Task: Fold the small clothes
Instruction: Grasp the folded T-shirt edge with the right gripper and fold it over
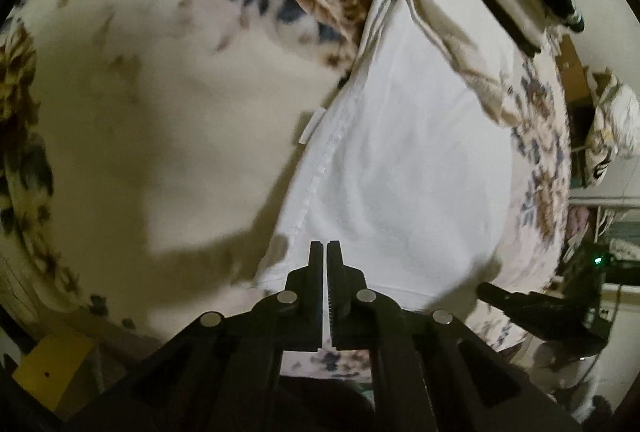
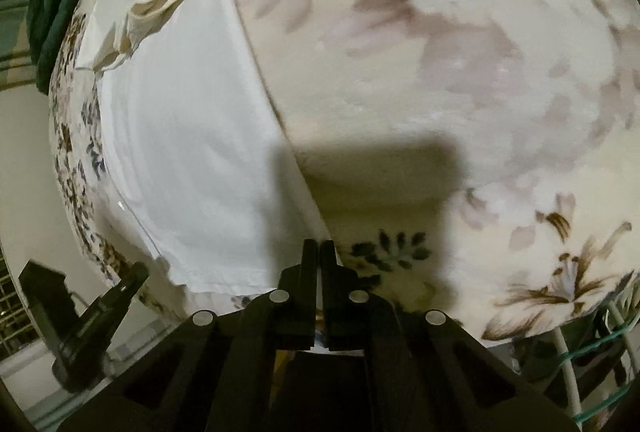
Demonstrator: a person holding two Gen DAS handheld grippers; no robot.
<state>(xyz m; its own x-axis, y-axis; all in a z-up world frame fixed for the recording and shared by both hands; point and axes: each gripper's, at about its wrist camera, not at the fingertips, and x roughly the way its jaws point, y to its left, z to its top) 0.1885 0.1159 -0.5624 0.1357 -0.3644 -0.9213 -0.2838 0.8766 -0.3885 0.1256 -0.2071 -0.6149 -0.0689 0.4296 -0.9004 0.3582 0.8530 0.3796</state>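
Garment: 1 white cloth (image 1: pixel 400 159), flat on the floral bed cover (image 1: pixel 160 91) ahead of both grippers, spread for folding.
Left gripper (image 1: pixel 325 252): fingers pressed together over its near hem, apparently pinching it.
Right gripper (image 2: pixel 319 252): fingers pressed together at its near corner; grip unclear.

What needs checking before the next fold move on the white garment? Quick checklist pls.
1. Left tongs shut: ok. White cloth shows between the pads.
2. Right tongs shut: ok, at the garment's corner; whether cloth is caught: cannot tell.
3. White garment lying flat on the floral blanket: ok, few wrinkles.
4. Far end tidy: not ok, cream fabric is bunched there.
5. Blanket beside the garment free to fold onto: ok in both views.
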